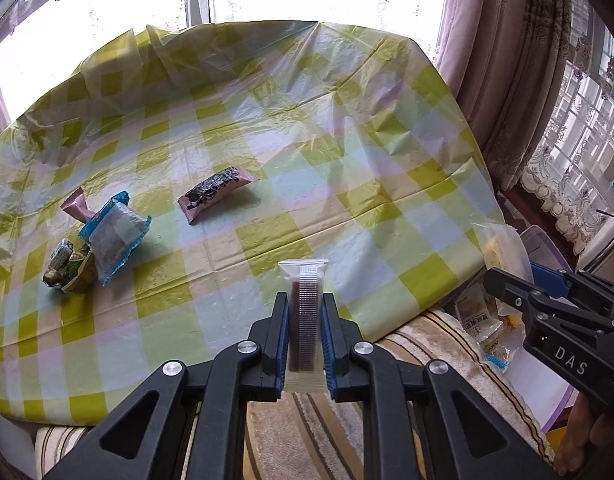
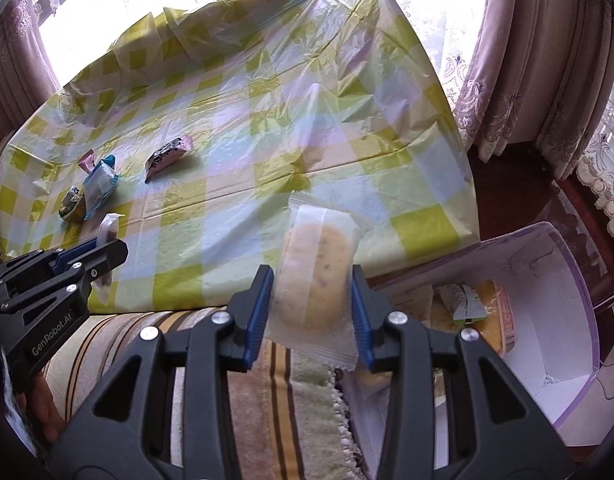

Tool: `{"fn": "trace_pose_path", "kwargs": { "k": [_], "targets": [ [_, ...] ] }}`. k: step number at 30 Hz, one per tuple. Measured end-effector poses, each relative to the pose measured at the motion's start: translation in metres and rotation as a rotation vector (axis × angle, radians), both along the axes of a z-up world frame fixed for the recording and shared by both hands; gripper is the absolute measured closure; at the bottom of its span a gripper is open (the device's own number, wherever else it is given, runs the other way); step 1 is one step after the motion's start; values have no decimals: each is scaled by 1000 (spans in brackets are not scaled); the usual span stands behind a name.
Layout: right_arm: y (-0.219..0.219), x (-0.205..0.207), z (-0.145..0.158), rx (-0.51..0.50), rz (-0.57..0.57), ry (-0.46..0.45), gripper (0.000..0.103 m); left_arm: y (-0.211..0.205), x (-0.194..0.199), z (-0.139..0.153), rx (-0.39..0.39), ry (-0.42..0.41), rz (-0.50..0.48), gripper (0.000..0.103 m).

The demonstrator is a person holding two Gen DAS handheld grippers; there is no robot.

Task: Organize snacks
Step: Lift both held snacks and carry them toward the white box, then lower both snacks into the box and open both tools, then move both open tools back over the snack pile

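My left gripper [image 1: 305,304] is shut on a clear packet with a dark brown bar [image 1: 305,312], held upright over the table's near edge; it also shows in the right wrist view [image 2: 107,236]. My right gripper [image 2: 312,276] is shut on a clear packet with a yellow cake [image 2: 321,272], above the near edge; that packet shows in the left wrist view [image 1: 503,252]. On the checked tablecloth [image 1: 307,160] lie a pink-and-black snack [image 1: 215,194], a blue-edged packet [image 1: 115,236], a pink packet [image 1: 77,206] and a green-brown packet [image 1: 71,274].
A white box with a purple rim [image 2: 547,320] stands to the right below the table and holds several snack packets [image 2: 467,304]. A striped towel [image 2: 267,380] covers the surface under both grippers. Curtains [image 2: 527,60] hang at the right.
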State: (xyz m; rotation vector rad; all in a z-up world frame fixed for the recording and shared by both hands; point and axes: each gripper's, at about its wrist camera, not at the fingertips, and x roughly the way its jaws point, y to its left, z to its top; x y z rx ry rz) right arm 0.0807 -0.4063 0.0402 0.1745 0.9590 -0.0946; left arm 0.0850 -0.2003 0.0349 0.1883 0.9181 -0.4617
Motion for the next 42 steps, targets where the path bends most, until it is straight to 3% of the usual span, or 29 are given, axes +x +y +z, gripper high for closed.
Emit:
{"fn": "trace_pose_path", "kwargs": {
  "k": [13,27,29,31,32,34,38,42],
  "targets": [
    [-81,-29,-15,-16,-177,28,62,-91,-21,-6,59,29,-243,87],
    [-150,-61,-35,-32,-357,75,62,-168,-69,-20,61,150,-540,84],
    [-154,-61,-35,-35,-376,80,62,-170,-70,-22,74,150,-536,79],
    [-157,-62,-35,-30,-391,83,57,-168,-66,-20,82,130,-502,49],
    [-158,-62,-35,-27,-397,83,53,-165,-64,-17,92,100,-471,42],
    [-159,-61,-35,-30,-403,80,32,-159,-60,-10,141,10,-410,28],
    [-150,-55,-33,-48,-393,77,26,-155,-51,-7,286,-139,-280,25],
    [-139,-47,-31,-57,-385,90,23,-144,-35,-9,340,-163,-191,25]
  ]
}}
